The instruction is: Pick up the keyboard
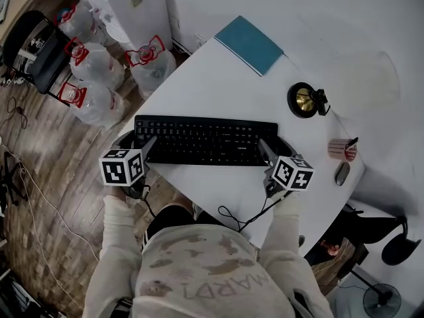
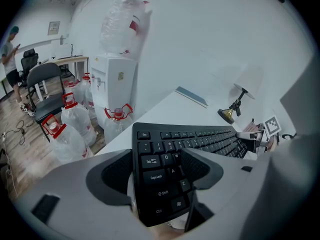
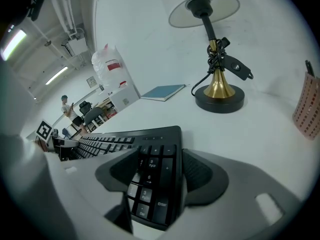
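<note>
Now the long black keyboard (image 1: 206, 140) lies flat mid-frame on the white desk (image 1: 218, 78). The left tool (image 1: 148, 146) and right tool (image 1: 264, 148) are spread wide around its ends.

The keyboard (image 1: 205, 140) is black with white key legends, the surface (image 1: 199, 85) white, the notebook (image 1: 248, 44) teal, the lamp (image 1: 305, 100) black-based with a brass stem, and the cup (image 1: 342, 150) pinkish with a fine mesh pattern. The left claw (image 1: 147, 146) and right claw (image 1: 266, 150) are grey with darker textured insides, each with a cube of black-and-white square markers. The water bottles (image 1: 96, 65) are clear with red handles, the floor (image 1: 46, 177) brown wood planks, and the person's sweater (image 1: 205, 270) cream with tan blotches.
</note>
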The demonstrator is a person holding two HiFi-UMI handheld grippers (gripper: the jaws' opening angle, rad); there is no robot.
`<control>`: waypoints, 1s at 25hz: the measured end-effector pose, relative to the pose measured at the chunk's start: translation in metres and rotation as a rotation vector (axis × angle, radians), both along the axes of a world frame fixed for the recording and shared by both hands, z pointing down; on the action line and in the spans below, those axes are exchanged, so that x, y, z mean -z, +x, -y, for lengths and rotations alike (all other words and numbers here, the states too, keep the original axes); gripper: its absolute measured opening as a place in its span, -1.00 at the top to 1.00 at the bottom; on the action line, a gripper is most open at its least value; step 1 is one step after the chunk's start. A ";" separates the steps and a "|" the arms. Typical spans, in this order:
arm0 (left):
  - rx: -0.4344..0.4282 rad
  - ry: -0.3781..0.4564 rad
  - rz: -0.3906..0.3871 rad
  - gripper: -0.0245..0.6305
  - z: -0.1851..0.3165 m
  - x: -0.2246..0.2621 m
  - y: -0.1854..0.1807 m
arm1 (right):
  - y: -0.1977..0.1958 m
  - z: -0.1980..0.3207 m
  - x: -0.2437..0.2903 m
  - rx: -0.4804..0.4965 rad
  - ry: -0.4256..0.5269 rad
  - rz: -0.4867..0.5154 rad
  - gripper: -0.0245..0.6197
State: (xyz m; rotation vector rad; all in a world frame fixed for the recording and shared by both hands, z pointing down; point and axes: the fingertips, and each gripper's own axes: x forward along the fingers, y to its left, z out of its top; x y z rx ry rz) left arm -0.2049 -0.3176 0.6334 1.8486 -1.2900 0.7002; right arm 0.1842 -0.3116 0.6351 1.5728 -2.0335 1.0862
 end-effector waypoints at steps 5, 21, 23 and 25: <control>0.009 0.025 0.004 -0.03 0.000 0.001 0.000 | -0.001 -0.001 0.002 -0.004 -0.003 -0.007 0.03; -0.024 0.317 0.005 -0.03 0.012 0.078 0.009 | 0.007 -0.007 0.080 -0.052 0.242 -0.027 0.05; -0.020 0.345 0.003 -0.03 0.011 0.087 0.011 | 0.008 -0.007 0.089 -0.057 0.275 -0.036 0.05; -0.019 0.370 0.002 -0.03 0.011 0.096 0.013 | 0.010 -0.008 0.099 -0.061 0.306 -0.046 0.04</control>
